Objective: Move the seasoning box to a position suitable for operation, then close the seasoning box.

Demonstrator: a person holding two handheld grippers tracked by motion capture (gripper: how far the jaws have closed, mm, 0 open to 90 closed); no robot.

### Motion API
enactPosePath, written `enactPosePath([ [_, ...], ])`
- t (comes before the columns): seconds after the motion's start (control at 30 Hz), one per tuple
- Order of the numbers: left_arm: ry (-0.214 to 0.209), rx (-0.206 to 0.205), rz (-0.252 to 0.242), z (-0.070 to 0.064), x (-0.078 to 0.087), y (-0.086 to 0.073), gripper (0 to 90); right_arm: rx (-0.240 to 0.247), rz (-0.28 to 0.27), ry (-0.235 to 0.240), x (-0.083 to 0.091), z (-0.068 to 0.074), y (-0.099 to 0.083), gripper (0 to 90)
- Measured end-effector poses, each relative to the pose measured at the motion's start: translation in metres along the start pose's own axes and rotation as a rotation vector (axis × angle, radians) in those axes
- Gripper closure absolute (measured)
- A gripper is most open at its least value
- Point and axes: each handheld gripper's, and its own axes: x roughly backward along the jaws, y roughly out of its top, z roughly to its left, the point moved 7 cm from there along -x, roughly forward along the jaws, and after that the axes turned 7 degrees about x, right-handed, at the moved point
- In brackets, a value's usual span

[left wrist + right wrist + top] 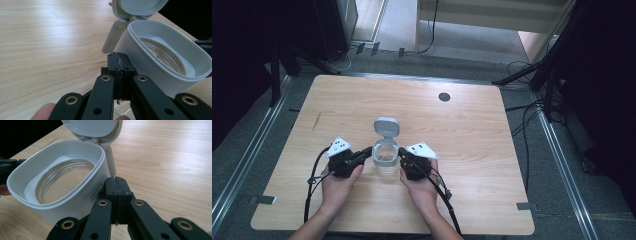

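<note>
Right now one clear jar [385,162] with a white collar on top stands on the wooden table [472,130], near the front edge and about in the middle. Its one grey lid [386,126] is flipped up and back on a hinge, so the jar is open. Looking down inside from both gripper views, you can see a glass rim with screw rings and the wood of the table through the bottom. Two grippers are here, one on each side of the jar. The left gripper [368,150] is just beside the jar's left side, and its two black jaws are pressed tight together with nothing between them. The right gripper [402,151] is just beside the jar's right side, and its two jaws are pressed together too, holding nothing. Whether the tips touch the white collar is hard to tell. Two hands hold the grippers, the left hand [339,182] and the right hand [422,186]. One small dark round hole [444,96] sits in the table far behind the jar.
</note>
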Motion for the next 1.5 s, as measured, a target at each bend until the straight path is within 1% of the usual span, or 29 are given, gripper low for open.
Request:
enactPosePath([
  [0.03, 0.000, -0.009, 0.002, -0.007, -0.003, -0.001, 90.0, -0.004, 0.001, -0.005, 0.002, -0.003, -0.001, 90.0],
  [0.07, -0.002, -0.013, 0.002, -0.010, -0.004, -0.002, 90.0, -0.002, 0.002, -0.004, 0.005, -0.005, -0.002, 90.0],
  [0.23, -0.007, -0.014, 0.002, -0.024, -0.012, -0.005, 90.0, -0.003, -0.003, -0.015, 0.017, -0.017, -0.007, 90.0],
  [0.33, -0.013, -0.019, 0.003, -0.031, -0.015, -0.007, 90.0, -0.002, -0.001, -0.019, 0.022, -0.023, -0.009, 90.0],
  [0.37, -0.013, -0.019, 0.003, -0.031, -0.015, -0.007, 89.3, -0.002, -0.001, -0.019, 0.022, -0.023, -0.009, 90.0],
  [0.4, -0.004, -0.016, -0.003, -0.030, -0.015, -0.006, 82.9, 0.005, 0.004, -0.015, 0.025, -0.027, -0.010, 90.0],
  [0.47, 0.011, 0.027, -0.027, -0.021, -0.012, -0.004, 67.7, 0.004, -0.012, -0.013, 0.028, -0.031, -0.007, 88.8],
  [0.5, 0.011, 0.027, -0.027, -0.021, -0.012, -0.004, 62.7, 0.003, -0.022, -0.025, 0.029, -0.035, -0.005, 88.7],
  [0.53, 0.035, 0.062, -0.069, -0.007, -0.003, -0.002, 56.7, 0.008, -0.032, -0.036, 0.029, -0.038, -0.002, 88.8],
  [0.57, 0.044, 0.070, -0.083, 0.001, 0.002, -0.001, 51.3, 0.009, -0.039, -0.035, 0.029, -0.042, 0.000, 88.9],
  [0.6, 0.069, 0.077, -0.099, 0.010, 0.008, 0.000, 43.8, 0.009, -0.046, -0.031, 0.029, -0.046, 0.004, 89.3],
  [0.63, 0.098, 0.074, -0.116, 0.019, 0.015, 0.000, 34.9, 0.008, -0.051, -0.034, 0.029, -0.049, 0.007, 89.7],
  [0.67, 0.098, 0.074, -0.116, 0.019, 0.015, 0.000, 28.0, 0.008, -0.051, -0.034, 0.029, -0.049, 0.007, 89.7],
  [0.7, 0.134, 0.063, -0.136, 0.037, 0.030, 0.000, 24.3, 0.007, -0.060, -0.036, 0.028, -0.055, 0.015, 90.0],
  [0.77, 0.144, 0.064, -0.131, 0.056, 0.043, -0.003, 18.2, 0.007, -0.064, -0.034, 0.027, -0.059, 0.023, 90.0],
  [0.8, 0.156, 0.061, -0.126, 0.065, 0.051, -0.005, 15.7, 0.004, -0.062, -0.031, 0.025, -0.061, 0.026, 90.0],
  [0.9, 0.202, 0.077, -0.123, 0.091, 0.071, -0.013, 15.2, 0.001, -0.063, -0.034, 0.023, -0.066, 0.036, 90.0],
  [1.0, 0.256, 0.075, -0.107, 0.113, 0.089, -0.020, 15.4, 0.005, -0.070, -0.027, 0.021, -0.067, 0.046, 90.0],
  [1.03, 0.261, 0.084, -0.103, 0.118, 0.094, -0.021, 15.5, 0.004, -0.071, -0.022, 0.020, -0.067, 0.049, 90.0],
  [1.07, 0.254, 0.094, -0.101, 0.123, 0.100, -0.023, 15.4, 0.002, -0.069, -0.018, 0.019, -0.066, 0.052, 90.0],
  [1.13, 0.241, 0.116, -0.103, 0.132, 0.108, -0.025, 15.5, 0.018, -0.067, -0.016, 0.016, -0.066, 0.057, 90.0],
  [1.2, 0.223, 0.136, -0.120, 0.135, 0.113, -0.025, 15.5, 0.025, -0.065, -0.012, 0.013, -0.064, 0.063, 90.0],
  [1.23, 0.222, 0.136, -0.124, 0.136, 0.113, -0.025, 15.6, 0.033, -0.067, -0.010, 0.012, -0.064, 0.066, 90.0],
  [1.27, 0.212, 0.127, -0.130, 0.134, 0.112, -0.025, 15.5, 0.038, -0.068, -0.007, 0.011, -0.063, 0.069, 90.0],
  [1.3, 0.202, 0.110, -0.131, 0.132, 0.110, -0.025, 15.5, 0.039, -0.073, -0.004, 0.010, -0.063, 0.072, 90.0],
  [1.4, 0.213, 0.063, -0.124, 0.127, 0.107, -0.026, 15.2, 0.033, -0.087, 0.015, 0.009, -0.060, 0.079, 90.0],
  [1.43, 0.218, 0.058, -0.127, 0.126, 0.106, -0.026, 15.3, 0.036, -0.091, 0.020, 0.008, -0.060, 0.081, 90.0],
  [1.5, 0.220, 0.057, -0.127, 0.126, 0.107, -0.027, 15.5, 0.028, -0.095, 0.024, 0.008, -0.059, 0.083, 90.0],
])
